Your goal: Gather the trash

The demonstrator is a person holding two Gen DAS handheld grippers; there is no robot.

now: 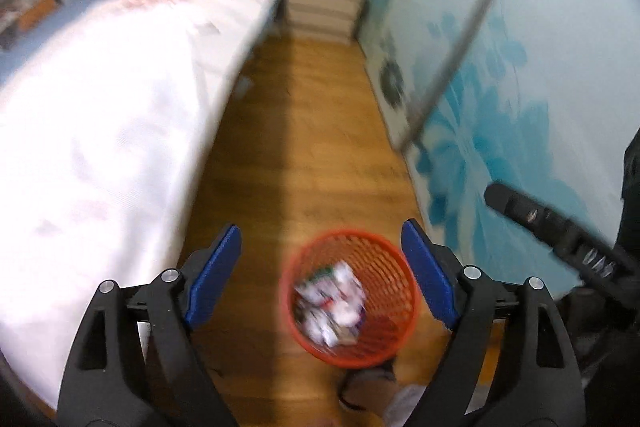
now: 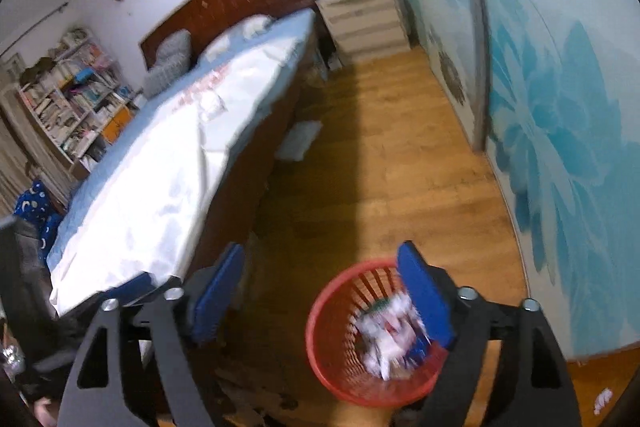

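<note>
Blue pads of the left gripper [image 1: 321, 269] sit closest to the lens, spread wide, nothing between them. Right gripper [image 2: 323, 291] is likewise splayed and empty. Both hang above the red mesh basket [image 1: 304, 323], which stands on the wood floor [image 1: 312, 131] between the bed [image 1: 100, 131] and the blue-flowered wardrobe doors [image 1: 520, 107].

Crumpled white wrappers [image 1: 330, 301] already lie in the basket; frames are blurred, so the count can't be told. Judgement: at least one deposit is done, both claws free for another pick.

Possible leftovers in the right view: a pale flat item [image 2: 299, 141] on the floor beside the bed, a white scrap [image 2: 602, 399] near the wardrobe, a small white lump [image 2: 211, 105] on the bedspread. Can't confirm any is trash. Task looks partly done, with a sweep outstanding.
</note>
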